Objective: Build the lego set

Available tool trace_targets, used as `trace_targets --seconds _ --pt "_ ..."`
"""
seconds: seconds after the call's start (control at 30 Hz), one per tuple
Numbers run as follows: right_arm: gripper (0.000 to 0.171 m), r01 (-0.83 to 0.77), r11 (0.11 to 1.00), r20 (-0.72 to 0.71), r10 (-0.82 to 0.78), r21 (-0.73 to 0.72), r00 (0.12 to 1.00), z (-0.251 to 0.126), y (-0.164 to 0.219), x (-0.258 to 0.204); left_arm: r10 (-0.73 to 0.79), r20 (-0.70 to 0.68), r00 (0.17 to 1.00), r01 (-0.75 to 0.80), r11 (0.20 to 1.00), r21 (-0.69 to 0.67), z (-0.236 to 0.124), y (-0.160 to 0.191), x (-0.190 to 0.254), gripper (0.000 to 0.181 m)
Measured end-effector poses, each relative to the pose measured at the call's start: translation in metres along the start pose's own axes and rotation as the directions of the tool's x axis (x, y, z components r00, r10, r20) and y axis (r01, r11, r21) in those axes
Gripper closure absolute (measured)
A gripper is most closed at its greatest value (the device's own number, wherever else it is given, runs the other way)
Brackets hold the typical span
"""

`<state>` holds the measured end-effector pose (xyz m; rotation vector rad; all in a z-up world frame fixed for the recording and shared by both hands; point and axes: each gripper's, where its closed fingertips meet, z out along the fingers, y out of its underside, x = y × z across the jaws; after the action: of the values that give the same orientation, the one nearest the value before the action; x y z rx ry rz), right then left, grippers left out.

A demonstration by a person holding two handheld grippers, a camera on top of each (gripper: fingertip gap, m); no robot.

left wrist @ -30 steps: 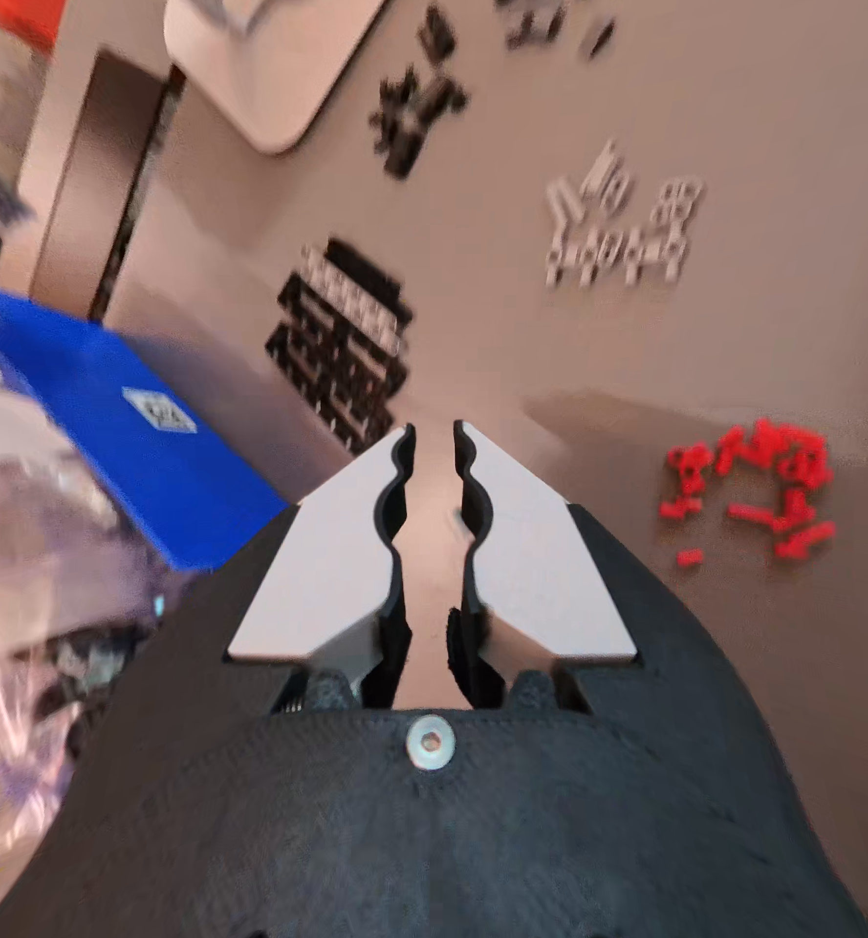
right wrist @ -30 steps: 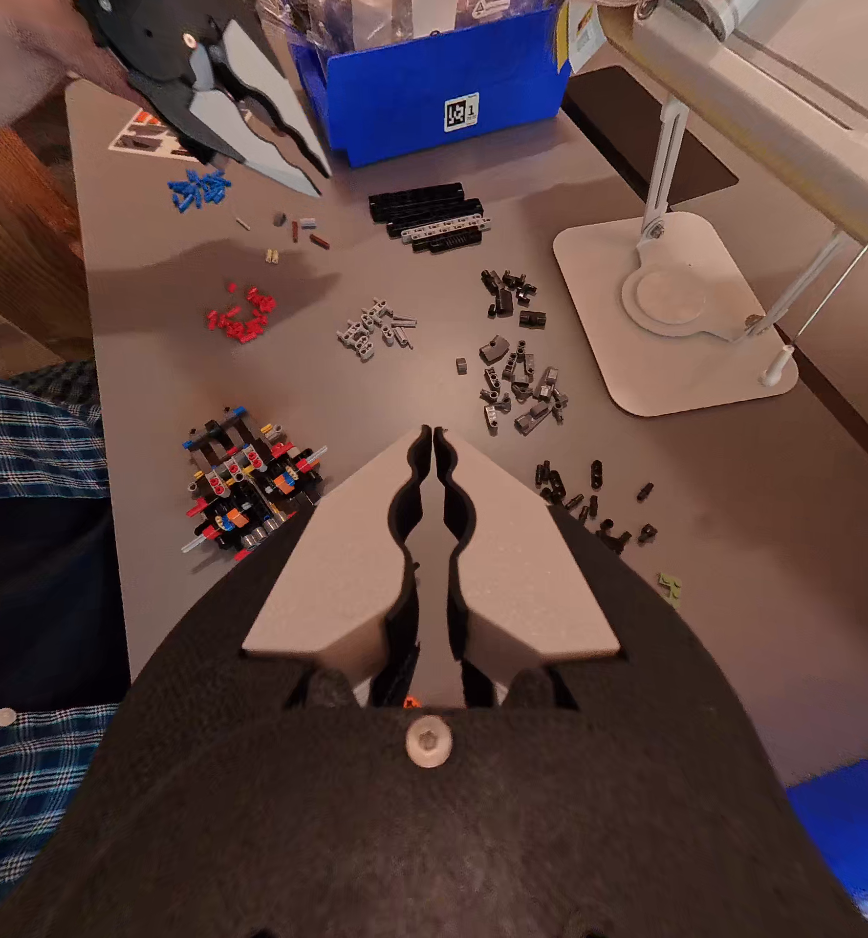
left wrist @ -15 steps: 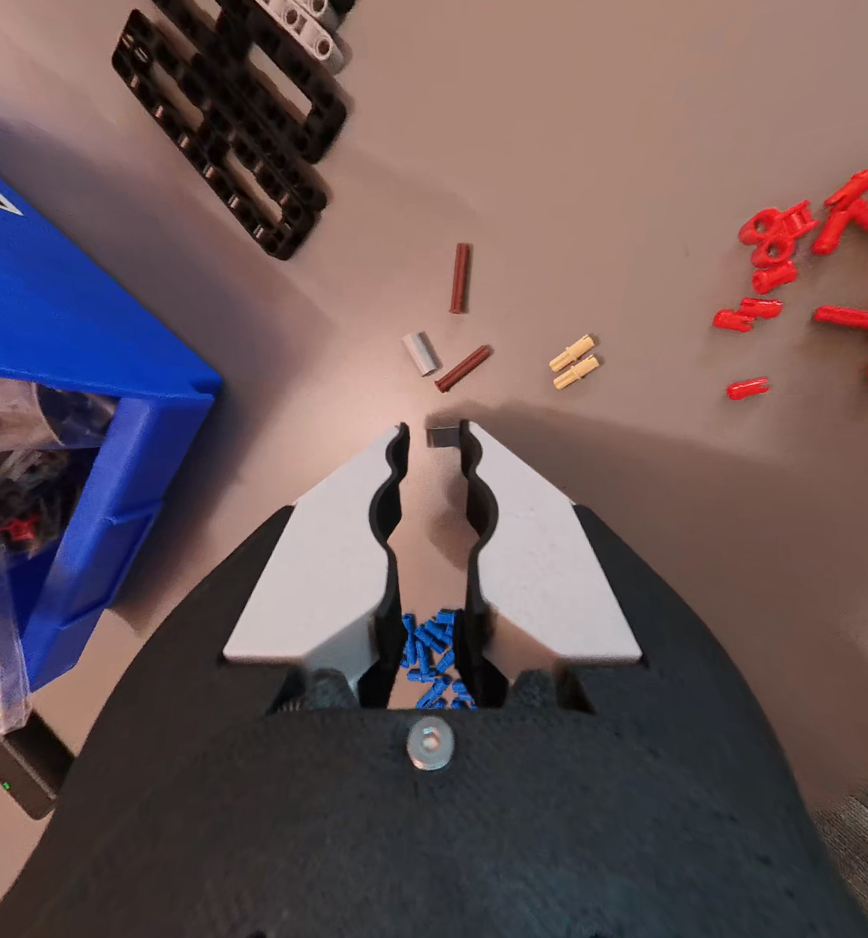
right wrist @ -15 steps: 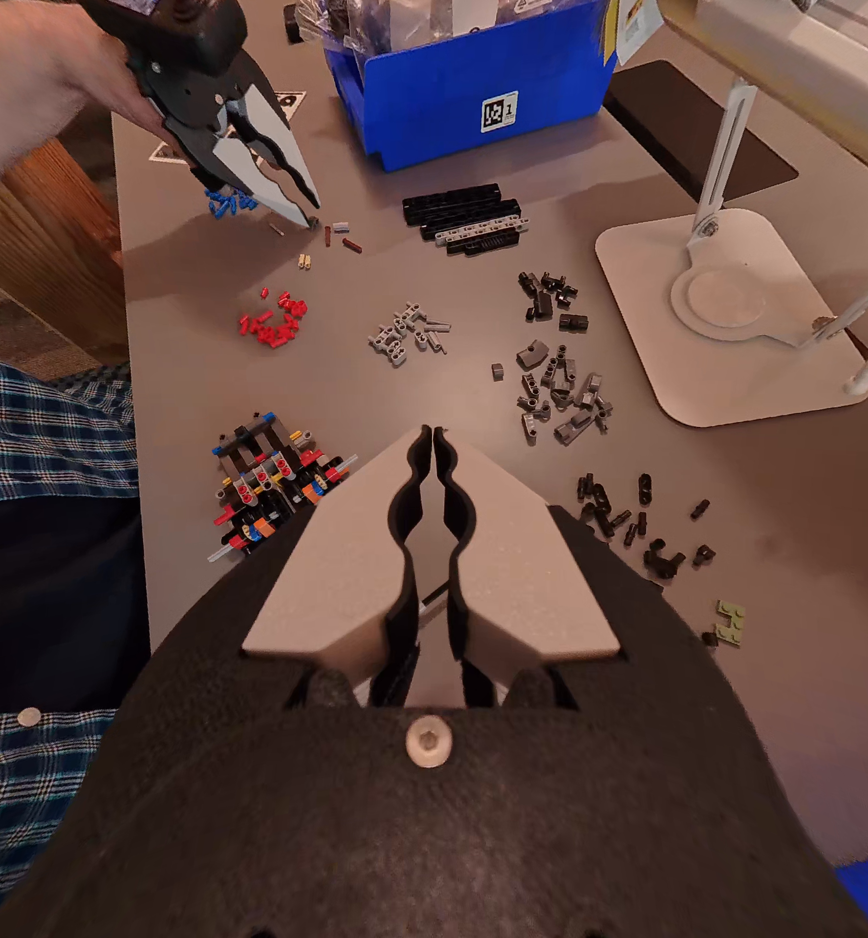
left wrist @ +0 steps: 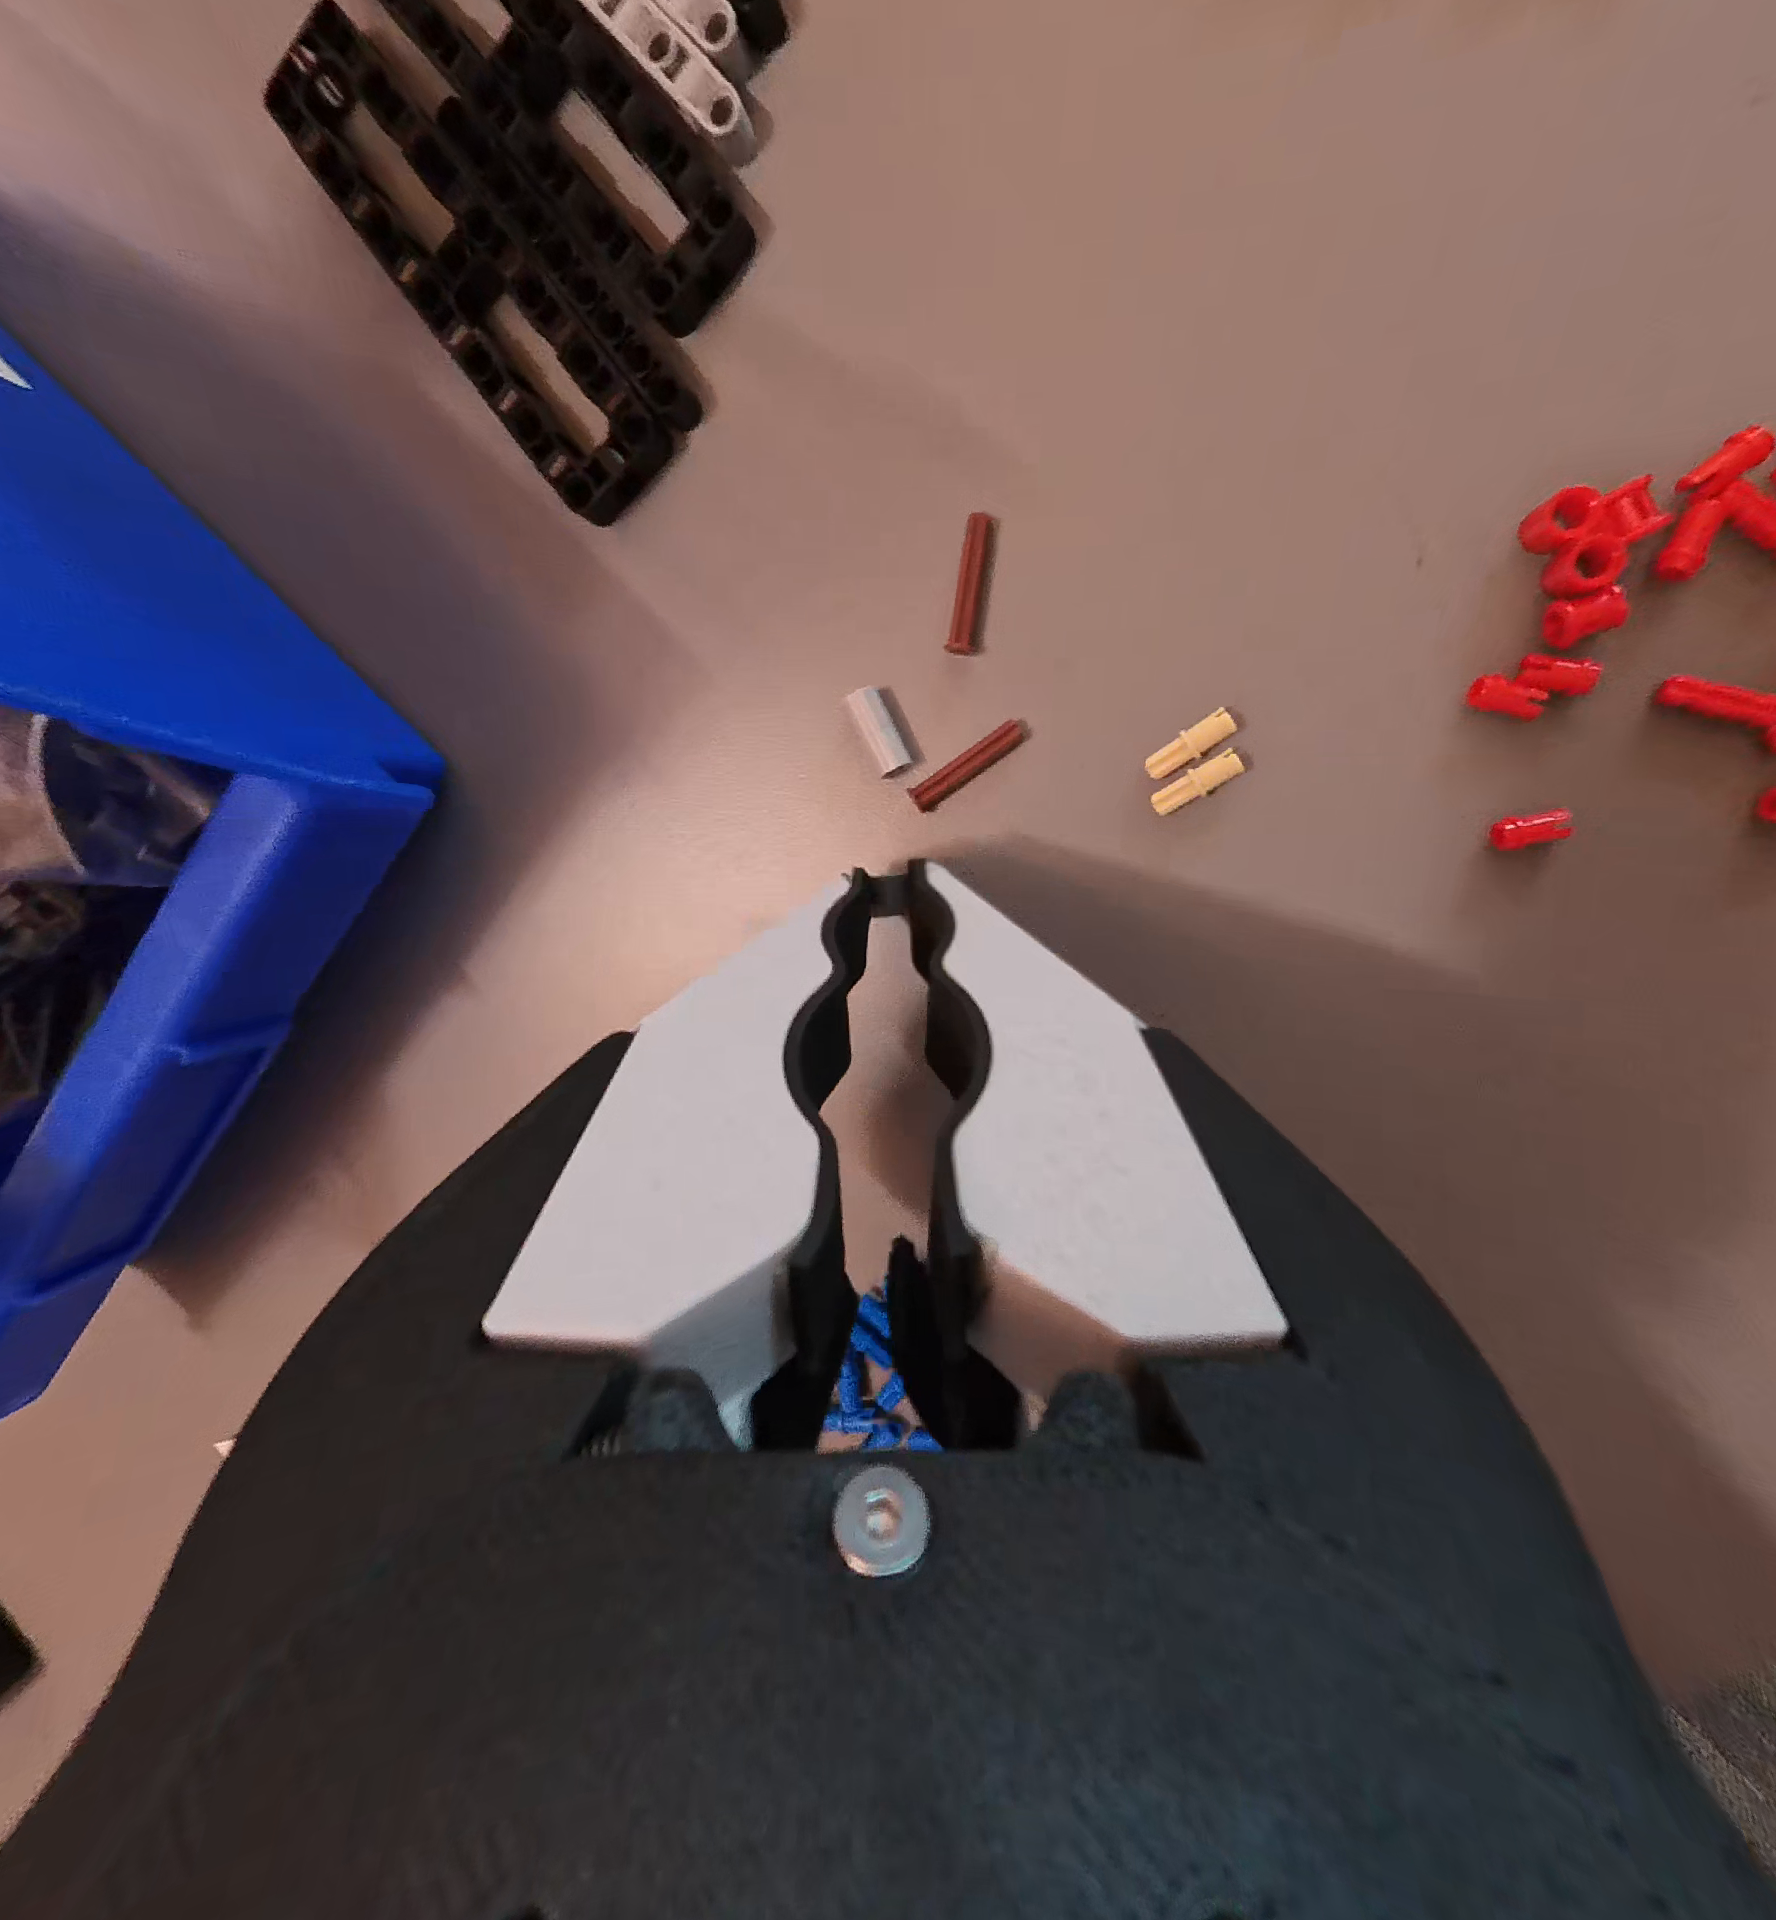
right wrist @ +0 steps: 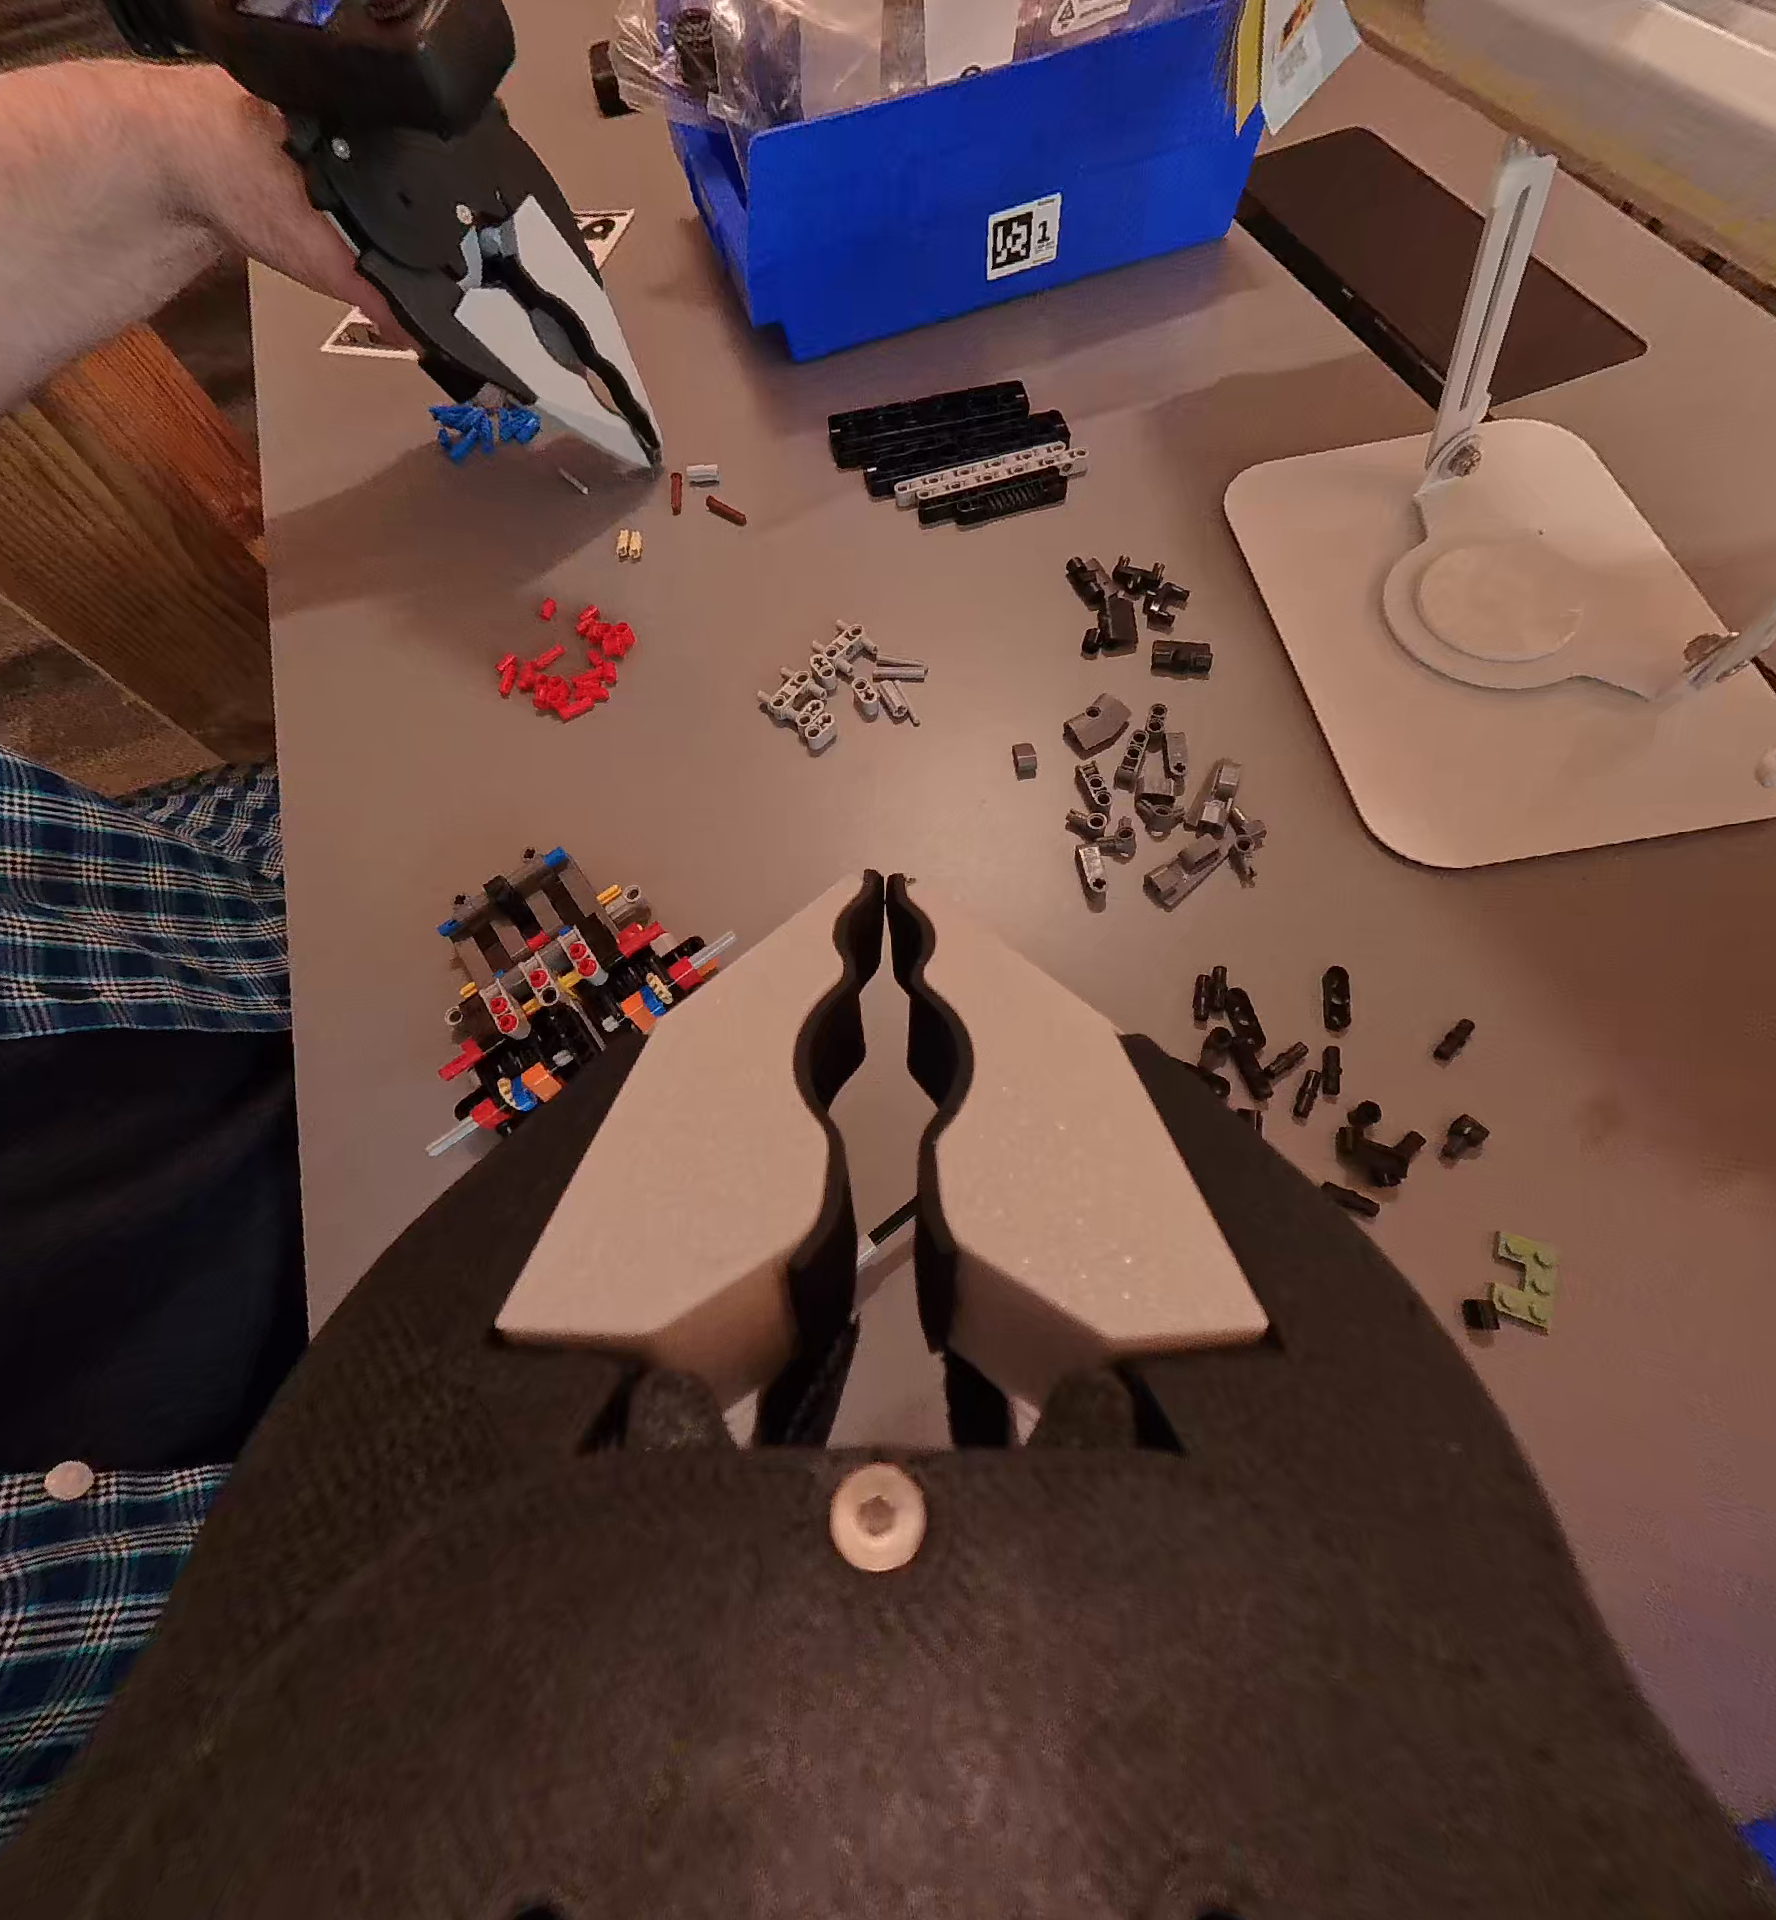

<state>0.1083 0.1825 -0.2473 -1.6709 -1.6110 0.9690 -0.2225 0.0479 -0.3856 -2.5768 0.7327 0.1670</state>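
My left gripper (left wrist: 889, 891) is down at the table, shut on a small dark grey piece (left wrist: 890, 900) held between its tips. Just beyond it lie a light grey sleeve (left wrist: 879, 729), two brown axles (left wrist: 970, 582) and two tan pins (left wrist: 1193, 774). Red pins (left wrist: 1694, 623) lie to the right and black frames (left wrist: 520, 239) beyond. In the right wrist view the left gripper (right wrist: 650, 462) is at the far left, held by a hand. My right gripper (right wrist: 884, 883) is shut and empty above the table, next to the partly built model (right wrist: 562, 997).
A blue bin (right wrist: 925, 208) of bagged parts stands at the back. A white stand base (right wrist: 1486, 644) is at the right. Blue pins (right wrist: 479, 426), light grey parts (right wrist: 842, 681), dark grey parts (right wrist: 1159, 800), black pins (right wrist: 1299, 1060) and green plates (right wrist: 1528, 1278) lie in loose groups. One gripper's finger ends stand about 40 cm off the other's. About 15 cm separates my right fingertips from the partly built model (right wrist: 562, 997).
My left gripper swung down to the table by the brown axles and closed its tips on the small dark grey piece. My right gripper stayed shut and barely moved.
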Motion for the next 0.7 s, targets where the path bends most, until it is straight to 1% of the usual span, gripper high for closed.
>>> trace_targets --seconds 0.1,0.2,0.3,0.4,0.47,0.57,0.7 --pt "0.171 -0.001 1.0 -0.002 0.001 0.005 1.0 -0.001 0.0 0.0 0.003 0.016 1.0 -0.003 1.0 0.006 -0.005 -0.004 -0.003 0.181" --pt "0.171 -0.001 1.0 -0.003 0.001 0.011 1.0 -0.003 0.0 0.0 0.03 0.014 0.999 -0.03 0.999 -0.034 0.0 0.001 0.0 0.181" --pt "0.171 -0.003 1.0 -0.006 0.003 0.017 1.0 -0.005 0.001 0.0 0.025 0.026 0.999 -0.025 1.0 -0.017 -0.005 0.002 -0.005 0.181" --pt "0.171 -0.005 1.0 -0.008 0.005 0.018 1.0 -0.007 0.003 0.0 0.013 0.033 0.999 -0.014 0.999 0.029 -0.016 0.0 -0.013 0.181" --pt "0.171 -0.004 1.0 -0.009 0.005 0.019 1.0 -0.008 0.003 0.0 0.065 0.027 0.998 -0.066 0.997 0.03 -0.018 0.001 -0.013 0.178" --pt "0.171 -0.006 1.0 -0.009 0.006 0.023 1.0 -0.008 0.002 0.0 0.114 0.026 0.993 -0.113 0.993 -0.03 -0.012 0.009 -0.015 0.171" --pt "0.171 -0.004 1.0 -0.009 0.005 0.028 1.0 -0.007 0.001 -0.002 0.087 -0.02 0.996 -0.087 0.996 -0.024 -0.004 0.012 -0.01 0.166"
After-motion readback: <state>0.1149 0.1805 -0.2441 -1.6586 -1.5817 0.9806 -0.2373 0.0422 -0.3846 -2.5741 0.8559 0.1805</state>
